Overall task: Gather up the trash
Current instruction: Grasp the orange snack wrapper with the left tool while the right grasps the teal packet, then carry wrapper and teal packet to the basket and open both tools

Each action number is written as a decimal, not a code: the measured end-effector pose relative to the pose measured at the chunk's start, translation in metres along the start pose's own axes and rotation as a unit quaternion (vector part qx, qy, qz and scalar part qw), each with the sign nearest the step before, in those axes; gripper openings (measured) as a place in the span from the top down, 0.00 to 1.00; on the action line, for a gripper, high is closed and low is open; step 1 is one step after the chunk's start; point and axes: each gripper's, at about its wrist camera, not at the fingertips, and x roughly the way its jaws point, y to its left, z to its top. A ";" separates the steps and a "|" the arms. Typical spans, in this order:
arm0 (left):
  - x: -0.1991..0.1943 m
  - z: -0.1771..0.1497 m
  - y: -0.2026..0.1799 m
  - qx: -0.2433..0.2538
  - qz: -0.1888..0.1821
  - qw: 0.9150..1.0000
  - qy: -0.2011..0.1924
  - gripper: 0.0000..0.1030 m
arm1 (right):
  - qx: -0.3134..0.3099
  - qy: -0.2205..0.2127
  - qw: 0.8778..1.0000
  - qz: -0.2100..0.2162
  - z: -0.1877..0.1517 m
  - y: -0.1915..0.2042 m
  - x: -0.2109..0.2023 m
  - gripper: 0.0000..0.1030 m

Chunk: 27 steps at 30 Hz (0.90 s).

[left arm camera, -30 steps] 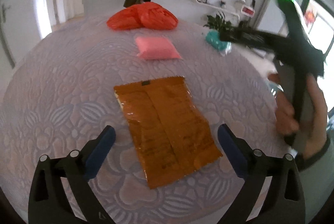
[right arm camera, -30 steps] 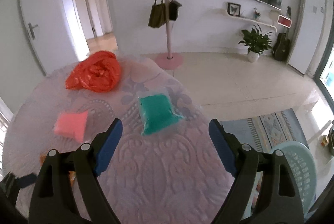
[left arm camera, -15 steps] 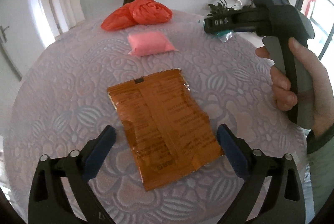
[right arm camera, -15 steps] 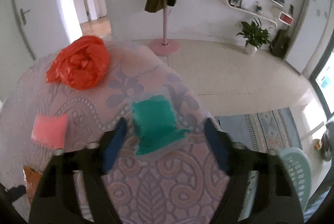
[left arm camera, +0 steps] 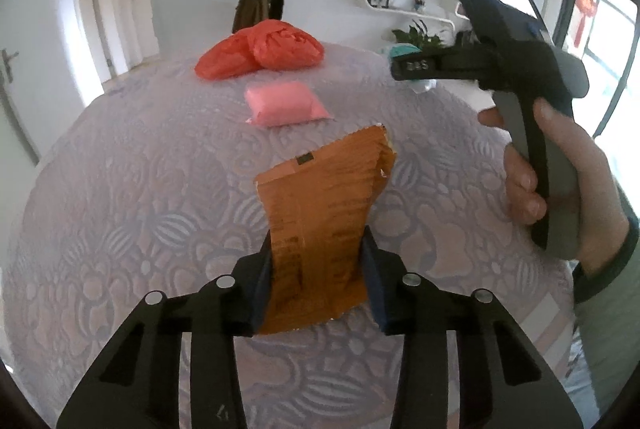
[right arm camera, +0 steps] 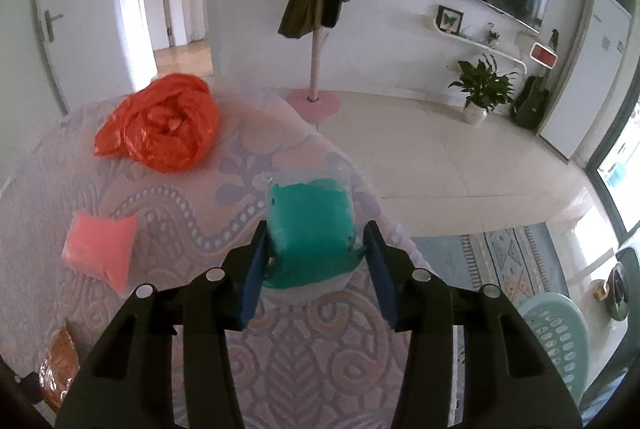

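While its jaws are closing, the left gripper [left arm camera: 318,279] pinches the orange wrapper [left arm camera: 320,217] by both side edges, the far end buckling upward over the middle of the patterned tablecloth [left arm camera: 132,197]. Closing likewise, the right gripper [right arm camera: 316,269] squeezes the teal packet [right arm camera: 310,229] close to the table's far edge, with bare floor [right arm camera: 460,165] beyond. A pink packet [left arm camera: 282,103] and a red plastic bag [left arm camera: 264,49] lie farther back, apart from both tools.
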 end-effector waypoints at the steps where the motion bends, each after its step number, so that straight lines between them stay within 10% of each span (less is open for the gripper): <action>1: -0.003 0.000 0.002 -0.006 -0.007 1.000 -0.007 0.65 | 0.005 -0.009 1.000 0.001 0.000 -0.002 -0.003 0.58; 17: -0.040 0.050 -0.010 -0.005 -0.063 0.996 -0.071 0.65 | 0.116 -0.129 0.985 -0.005 -0.023 -0.080 -0.098 0.60; 27: -0.038 0.105 -0.101 0.051 -0.134 0.985 -0.097 0.65 | 0.180 -0.152 0.969 -0.076 -0.064 -0.172 -0.164 0.60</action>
